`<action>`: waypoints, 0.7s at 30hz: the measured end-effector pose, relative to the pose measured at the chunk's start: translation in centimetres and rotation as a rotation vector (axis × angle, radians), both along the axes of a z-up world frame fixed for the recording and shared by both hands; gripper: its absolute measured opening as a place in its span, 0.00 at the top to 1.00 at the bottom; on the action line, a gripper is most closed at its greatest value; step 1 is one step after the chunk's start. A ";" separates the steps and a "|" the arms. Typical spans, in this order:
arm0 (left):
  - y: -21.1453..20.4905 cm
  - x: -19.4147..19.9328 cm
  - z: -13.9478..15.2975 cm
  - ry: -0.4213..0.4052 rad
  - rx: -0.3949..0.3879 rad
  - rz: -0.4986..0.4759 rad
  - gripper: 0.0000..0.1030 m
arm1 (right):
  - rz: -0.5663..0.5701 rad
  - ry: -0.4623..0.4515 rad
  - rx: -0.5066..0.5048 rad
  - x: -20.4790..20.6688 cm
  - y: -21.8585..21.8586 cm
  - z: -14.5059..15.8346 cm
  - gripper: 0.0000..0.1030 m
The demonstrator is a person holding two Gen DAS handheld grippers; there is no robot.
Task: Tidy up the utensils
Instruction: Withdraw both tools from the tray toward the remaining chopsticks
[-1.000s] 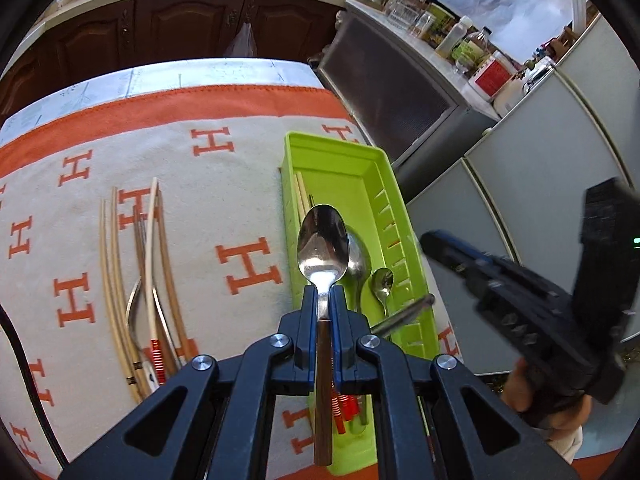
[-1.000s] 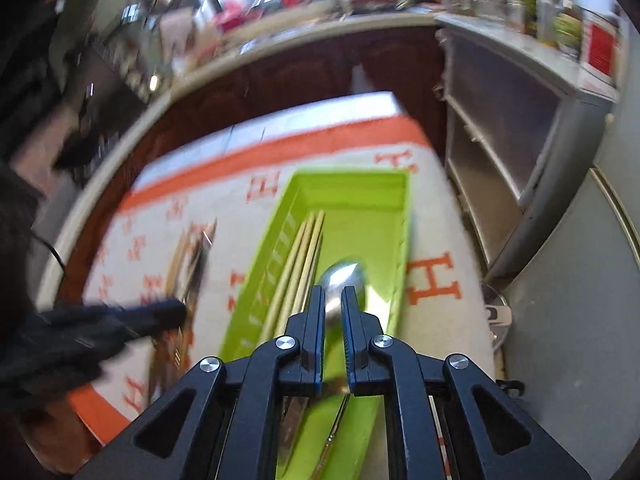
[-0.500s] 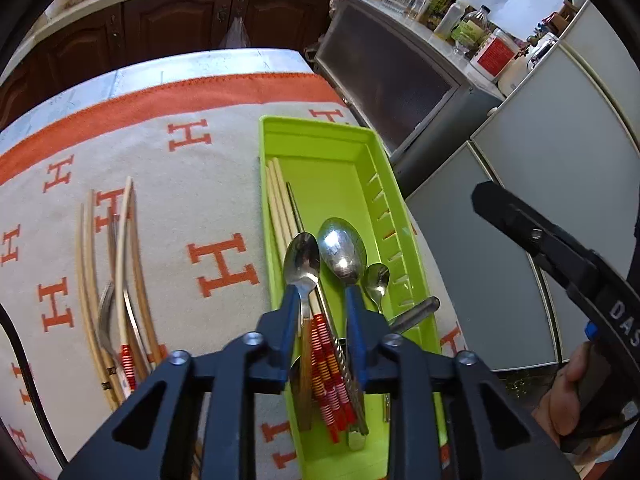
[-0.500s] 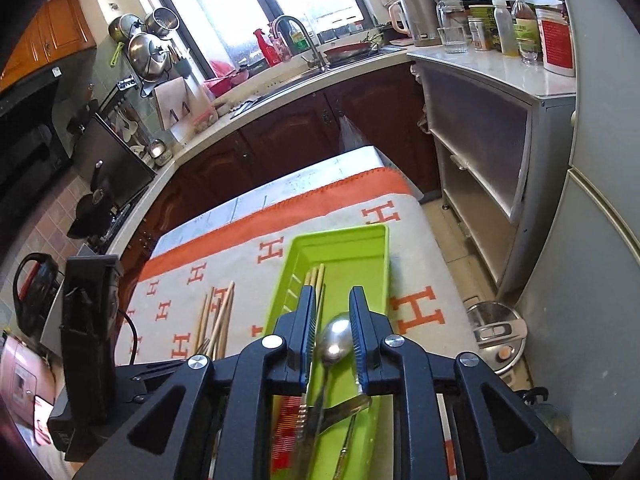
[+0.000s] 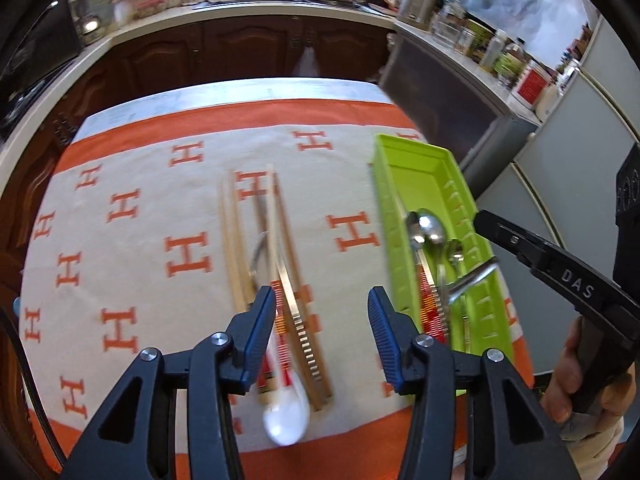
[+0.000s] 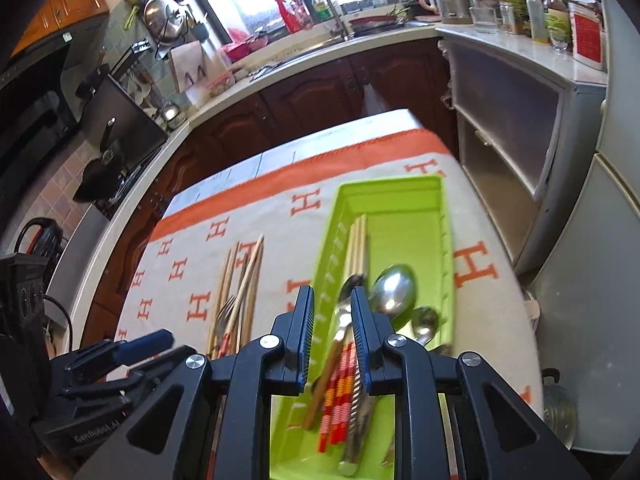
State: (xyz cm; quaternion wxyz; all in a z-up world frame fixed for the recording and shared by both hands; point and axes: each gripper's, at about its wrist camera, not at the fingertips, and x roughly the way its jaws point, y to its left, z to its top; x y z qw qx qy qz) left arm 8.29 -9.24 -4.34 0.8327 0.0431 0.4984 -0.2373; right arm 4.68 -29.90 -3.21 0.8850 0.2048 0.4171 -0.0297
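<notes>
The left gripper [image 5: 322, 312] hung over the loose chopsticks [image 5: 240, 248] mid-cloth, jaws opening and empty. The right gripper [image 6: 332, 320] sat narrow and empty above the green tray [image 6: 448, 240] by the cloth's right edge. Likely next: pinch a chopstick cleanly.

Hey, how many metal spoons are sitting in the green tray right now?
3, counting visible bowls in the green tray: a large spoon mid-tray, a small spoon nearer beside it, and a wooden-handled spoon left of the large one. More may be hidden.
</notes>
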 end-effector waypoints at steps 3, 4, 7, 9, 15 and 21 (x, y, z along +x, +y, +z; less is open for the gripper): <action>2.5 -0.2 -0.2 -0.019 0.019 0.048 0.51 | 0.033 0.013 -0.021 0.3 2.0 -0.1 0.82; 3.1 -0.2 -0.3 -0.023 0.026 0.062 0.50 | 0.046 0.017 -0.024 0.4 2.7 -0.1 0.82; 4.9 -0.2 -0.7 -0.037 0.049 0.096 0.48 | 0.081 0.030 -0.031 0.7 4.8 -0.1 0.82; 5.6 -0.3 -0.8 -0.045 0.060 0.110 0.46 | 0.104 0.032 -0.039 0.9 6.3 0.1 0.82; 7.4 -0.2 -1.1 -0.057 0.065 0.143 0.43 | 0.161 0.037 -0.063 1.6 10.1 0.9 0.81; 8.9 0.1 -1.2 -0.062 0.059 0.169 0.42 | 0.200 0.063 -0.062 2.5 12.4 0.4 0.81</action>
